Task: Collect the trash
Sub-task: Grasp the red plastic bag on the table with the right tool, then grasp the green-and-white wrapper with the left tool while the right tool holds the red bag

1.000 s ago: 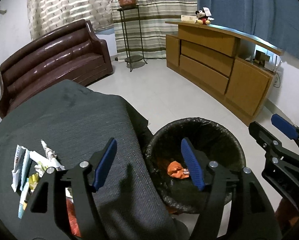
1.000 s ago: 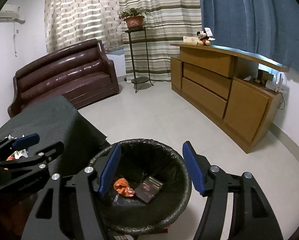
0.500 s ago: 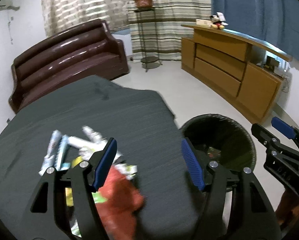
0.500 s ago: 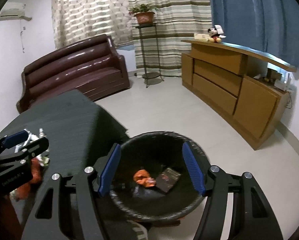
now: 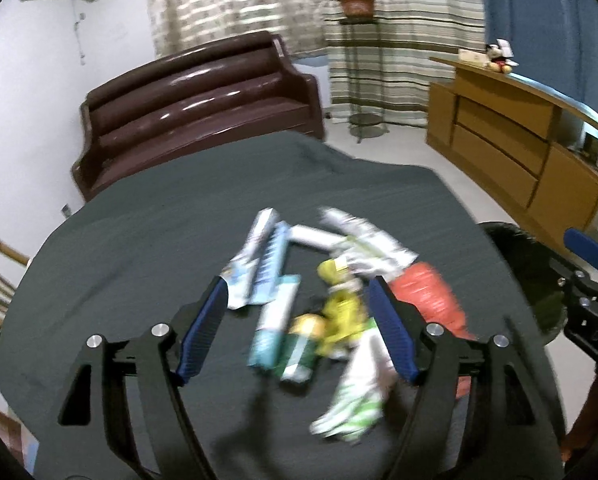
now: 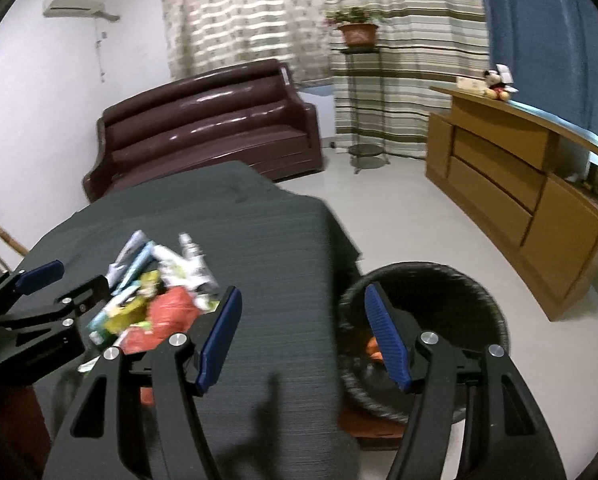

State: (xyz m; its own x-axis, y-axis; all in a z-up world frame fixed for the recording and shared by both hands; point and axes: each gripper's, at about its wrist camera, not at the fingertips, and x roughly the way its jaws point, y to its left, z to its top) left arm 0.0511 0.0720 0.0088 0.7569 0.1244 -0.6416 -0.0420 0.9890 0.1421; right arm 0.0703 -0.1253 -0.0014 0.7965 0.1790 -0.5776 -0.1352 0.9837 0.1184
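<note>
Trash pile point(image 5: 319, 300) of wrappers, tubes and a red crumpled piece point(image 5: 427, 300), heaped on the near part of the dark-clothed counter point(image 5: 179, 220). Left claw point(image 5: 295, 332) poised above the pile, jaws wide and just opening further, nothing pinched between them. Right claw point(image 6: 303, 336) half open, empty, straddling the counter's right edge and the black-lined bin point(image 6: 479, 292) on the floor to the right. Step in hand, as judged: reach for the next piece. Best done by lowering onto one item, closing only once both pads flank it. Blur hides finer detail.
</note>
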